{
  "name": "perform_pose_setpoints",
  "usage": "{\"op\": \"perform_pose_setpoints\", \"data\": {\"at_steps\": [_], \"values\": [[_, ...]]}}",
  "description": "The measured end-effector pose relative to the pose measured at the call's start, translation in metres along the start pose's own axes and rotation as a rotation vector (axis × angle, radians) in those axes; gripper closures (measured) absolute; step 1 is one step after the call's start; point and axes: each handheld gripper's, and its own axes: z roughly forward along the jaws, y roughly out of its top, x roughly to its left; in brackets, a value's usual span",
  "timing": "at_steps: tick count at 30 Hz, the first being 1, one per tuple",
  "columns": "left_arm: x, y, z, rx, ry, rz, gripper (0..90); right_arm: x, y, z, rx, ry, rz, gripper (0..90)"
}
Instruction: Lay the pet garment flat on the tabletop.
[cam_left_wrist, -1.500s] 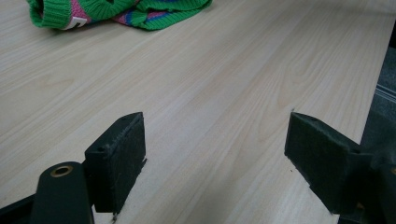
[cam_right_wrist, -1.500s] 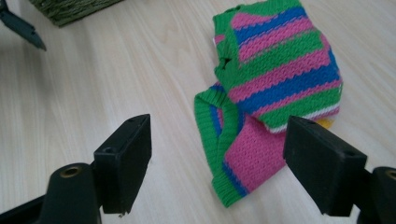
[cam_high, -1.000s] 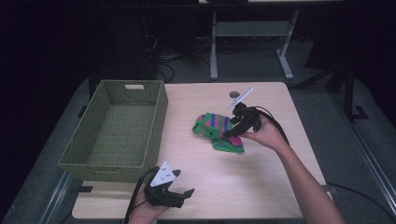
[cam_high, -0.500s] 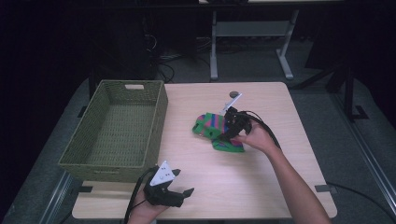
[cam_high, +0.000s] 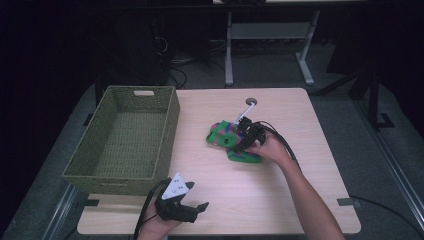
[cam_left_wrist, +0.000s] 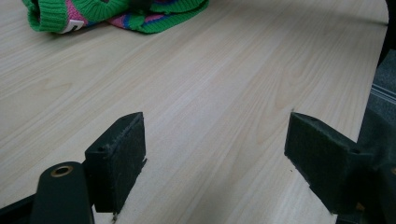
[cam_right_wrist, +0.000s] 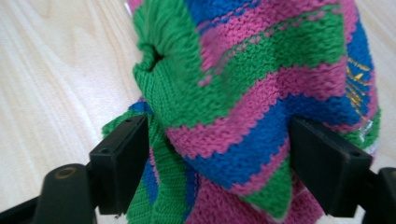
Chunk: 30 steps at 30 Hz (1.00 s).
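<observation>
Change since earlier: right gripper (cam_high: 243, 136) has slid left across the table, from the knitted cloth's right edge onto the cloth itself; left gripper (cam_high: 184, 212) has stayed where it was.
Knitted cloth (cam_high: 224, 134): bunched heap of green, pink and blue striped knit, lying on the wooden table (cam_high: 300, 110) a little right of its middle, well apart from the basket.
Right gripper: held in the person's right hand (cam_high: 270, 148), lowered onto the cloth; in the right gripper view a raised fold of knit (cam_right_wrist: 261, 93) stands between the two black jaws, which sit spread on either side of it, not pressed together.
Left gripper: held low at the near edge of the table; in the left gripper view its jaws are wide apart with bare wood between them, and the cloth (cam_left_wrist: 116, 14) lies far off at the top.
Basket (cam_high: 165, 130): green woven, rectangular, at the left side of the table.
Cable (cam_high: 280, 140): trails from the right gripper back along the forearm.
</observation>
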Motion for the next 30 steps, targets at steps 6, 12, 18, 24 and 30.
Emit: {"op": "perform_pose_setpoints", "data": {"at_steps": [6, 12, 18, 24, 30], "values": [[0.001, 0.0, 0.001, 0.007, 0.001, 0.003, 20.1, 0.009, 0.002, 0.007, 0.028, -0.073, -0.029, 27.5], [0.0, 0.0, 0.001, 0.012, 0.0, 0.012, 20.2, 0.009, 0.003, 0.004, 0.034, -0.092, -0.003, 41.0], [0.0, 0.0, 0.002, 0.011, 0.0, 0.004, 20.3, 0.008, 0.002, 0.002, 0.032, -0.097, 0.007, 54.6], [0.001, 0.0, 0.001, 0.007, 0.0, 0.004, 20.3, 0.006, 0.002, 0.0, 0.03, -0.101, 0.019, 63.5], [0.002, -0.001, 0.0, 0.003, 0.002, -0.004, 20.4, 0.003, -0.001, -0.008, -0.016, -0.08, 0.046, 66.4]]}}
